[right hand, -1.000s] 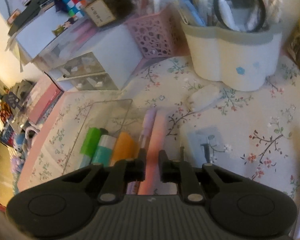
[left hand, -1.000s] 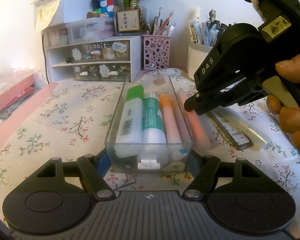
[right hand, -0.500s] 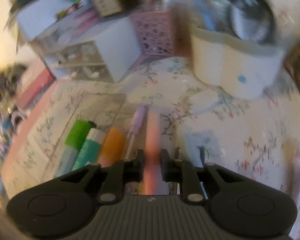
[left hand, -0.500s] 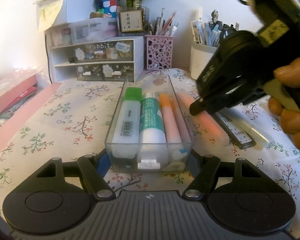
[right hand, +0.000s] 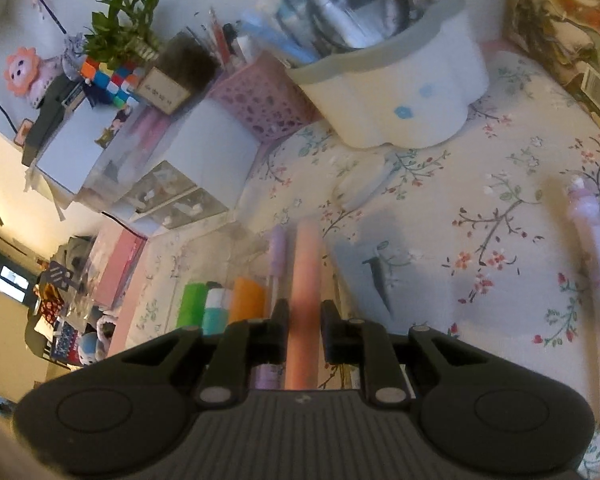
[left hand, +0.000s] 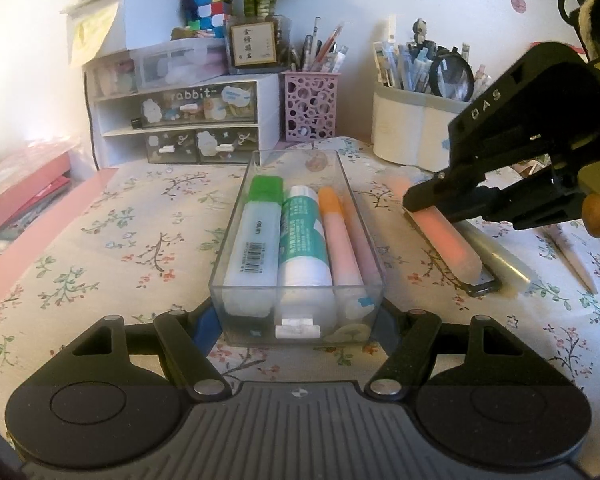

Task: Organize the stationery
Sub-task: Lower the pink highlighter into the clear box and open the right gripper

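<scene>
1. Left wrist view: the floral tablecloth (left hand: 100, 248) covers the desk, with a white drawer unit (left hand: 188, 120), a pink lattice pen cup (left hand: 310, 106) and a white pen holder (left hand: 412, 132) along the back.
2. My left gripper (left hand: 298, 316) clamps the near end of the clear plastic tray (left hand: 236, 236), one finger against each side wall.
3. Inside the tray lie a green-capped glue stick (left hand: 256, 236), a teal-labelled tube (left hand: 302, 248) and an orange-capped pen (left hand: 338, 248), side by side.
4. My right gripper (right hand: 303, 316) is closed on the pink marker (right hand: 306, 272); it has just eased very slightly. The marker sits to the right of the tray, over a flat dark case (left hand: 480, 284).
</scene>
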`<action>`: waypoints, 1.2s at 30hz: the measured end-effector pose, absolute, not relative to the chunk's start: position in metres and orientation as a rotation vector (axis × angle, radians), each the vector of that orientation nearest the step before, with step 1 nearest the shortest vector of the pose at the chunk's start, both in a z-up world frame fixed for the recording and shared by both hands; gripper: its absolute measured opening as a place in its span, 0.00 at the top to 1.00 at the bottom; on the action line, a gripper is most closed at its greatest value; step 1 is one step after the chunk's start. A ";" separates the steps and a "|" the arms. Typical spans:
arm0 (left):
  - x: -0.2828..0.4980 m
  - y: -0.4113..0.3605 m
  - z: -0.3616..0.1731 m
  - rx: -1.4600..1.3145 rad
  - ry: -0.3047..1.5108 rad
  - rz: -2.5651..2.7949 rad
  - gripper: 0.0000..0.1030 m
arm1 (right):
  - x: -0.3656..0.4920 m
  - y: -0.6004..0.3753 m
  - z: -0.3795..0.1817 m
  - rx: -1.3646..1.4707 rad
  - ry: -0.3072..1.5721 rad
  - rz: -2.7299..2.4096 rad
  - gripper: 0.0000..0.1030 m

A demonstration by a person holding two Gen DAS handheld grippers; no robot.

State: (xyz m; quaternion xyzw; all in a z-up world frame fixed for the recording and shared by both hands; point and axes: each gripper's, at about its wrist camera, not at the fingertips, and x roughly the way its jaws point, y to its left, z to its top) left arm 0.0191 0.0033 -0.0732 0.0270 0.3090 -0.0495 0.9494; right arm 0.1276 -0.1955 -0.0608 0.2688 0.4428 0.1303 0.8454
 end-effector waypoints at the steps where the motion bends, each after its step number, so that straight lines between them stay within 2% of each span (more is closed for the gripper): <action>1: 0.020 0.003 -0.073 0.055 0.629 -0.100 0.30 | 0.127 -0.195 -0.060 0.567 0.931 0.275 0.87; 24: 0.025 -0.001 -0.074 0.052 0.631 -0.107 0.30 | 0.114 -0.197 -0.048 0.559 0.910 0.244 0.87; 36: 0.025 -0.001 -0.074 0.058 0.631 -0.107 0.30 | 0.121 -0.161 -0.029 0.545 0.896 0.337 0.87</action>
